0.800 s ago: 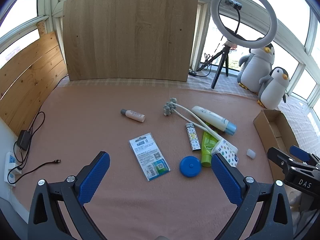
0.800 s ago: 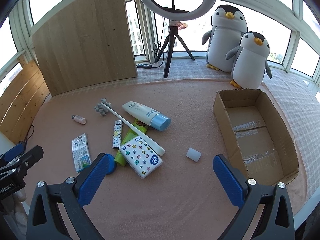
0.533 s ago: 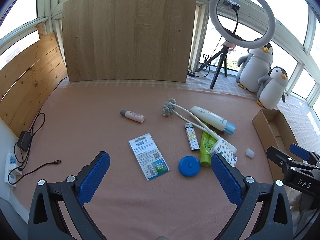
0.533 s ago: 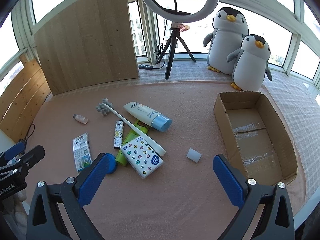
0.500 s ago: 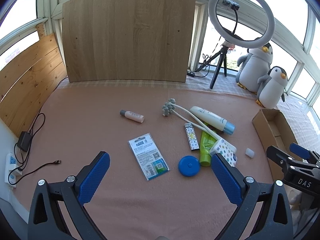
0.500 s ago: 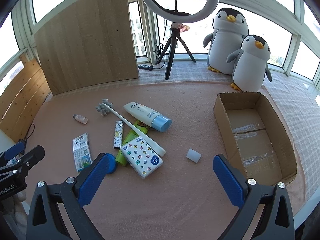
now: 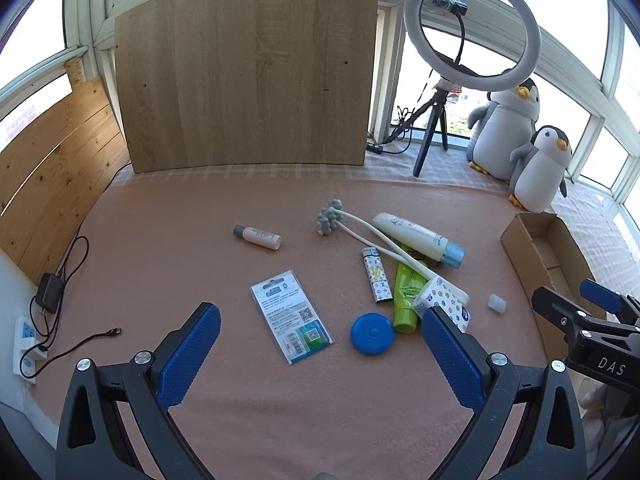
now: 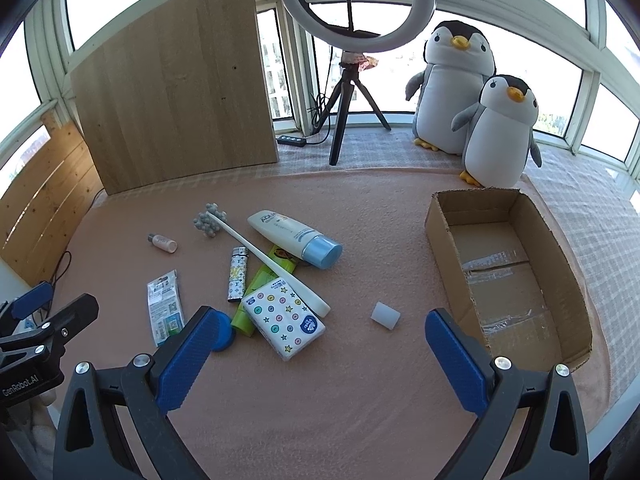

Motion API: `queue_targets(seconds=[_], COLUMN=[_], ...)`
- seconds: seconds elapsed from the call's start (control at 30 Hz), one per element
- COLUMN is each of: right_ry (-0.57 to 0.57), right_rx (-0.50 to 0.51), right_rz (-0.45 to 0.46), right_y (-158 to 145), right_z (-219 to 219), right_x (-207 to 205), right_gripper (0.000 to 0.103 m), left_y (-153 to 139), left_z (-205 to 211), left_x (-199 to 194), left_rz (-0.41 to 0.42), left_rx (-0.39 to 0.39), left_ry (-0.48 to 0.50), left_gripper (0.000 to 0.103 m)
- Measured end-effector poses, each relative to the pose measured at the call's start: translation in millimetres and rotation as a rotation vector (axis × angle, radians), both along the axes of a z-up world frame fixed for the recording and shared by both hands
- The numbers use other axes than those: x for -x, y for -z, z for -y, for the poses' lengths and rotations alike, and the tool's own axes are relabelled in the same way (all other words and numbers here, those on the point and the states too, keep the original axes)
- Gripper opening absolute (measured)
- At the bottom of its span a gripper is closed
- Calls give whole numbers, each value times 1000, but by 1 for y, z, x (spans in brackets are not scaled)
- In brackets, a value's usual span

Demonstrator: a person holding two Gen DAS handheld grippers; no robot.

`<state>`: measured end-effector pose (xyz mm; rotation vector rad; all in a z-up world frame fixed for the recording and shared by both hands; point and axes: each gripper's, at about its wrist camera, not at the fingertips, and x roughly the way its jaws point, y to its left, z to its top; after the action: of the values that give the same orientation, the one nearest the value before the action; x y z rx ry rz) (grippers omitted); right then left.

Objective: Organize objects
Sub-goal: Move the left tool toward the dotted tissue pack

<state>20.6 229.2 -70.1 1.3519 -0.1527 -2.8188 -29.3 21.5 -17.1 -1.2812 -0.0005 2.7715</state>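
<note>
Loose items lie on the pink cloth: a white tube with a blue cap (image 8: pixel 294 238), a long white massager (image 8: pixel 256 250), a patterned lighter (image 8: pixel 237 274), a green tube (image 7: pixel 406 294), a dotted tissue pack (image 8: pixel 284 318), a blue round case (image 7: pixel 372 333), a flat packet (image 7: pixel 292 316), a small pink bottle (image 7: pixel 258 237) and a small white block (image 8: pixel 385 315). The empty cardboard box (image 8: pixel 560 264) sits at the right. My left gripper (image 7: pixel 318 334) hangs open above the packet. My right gripper (image 8: pixel 322 338) hangs open over the tissue pack.
A wooden board (image 7: pixel 248 68) leans at the back, with wood panelling on the left. A ring light on a tripod (image 8: pixel 352 40) and two plush penguins (image 8: pixel 480 104) stand behind the cloth. A charger and cables (image 7: pixel 52 296) lie at the left edge.
Both views have shifted only a little; the scene slid slightly left in the left wrist view. No item has moved and both grippers stay open.
</note>
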Motion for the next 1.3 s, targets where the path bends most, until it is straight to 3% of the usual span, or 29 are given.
queue_targets(seconds=[1.3], right_ry=[37], right_rx=[31], right_rz=[2], right_y=[1], right_z=[-22], right_x=[-16], right_gripper=[102], left_y=[6], left_z=[-23], left_x=[7], left_rz=[3], left_rx=[4], left_ry=[30], left_gripper=[102])
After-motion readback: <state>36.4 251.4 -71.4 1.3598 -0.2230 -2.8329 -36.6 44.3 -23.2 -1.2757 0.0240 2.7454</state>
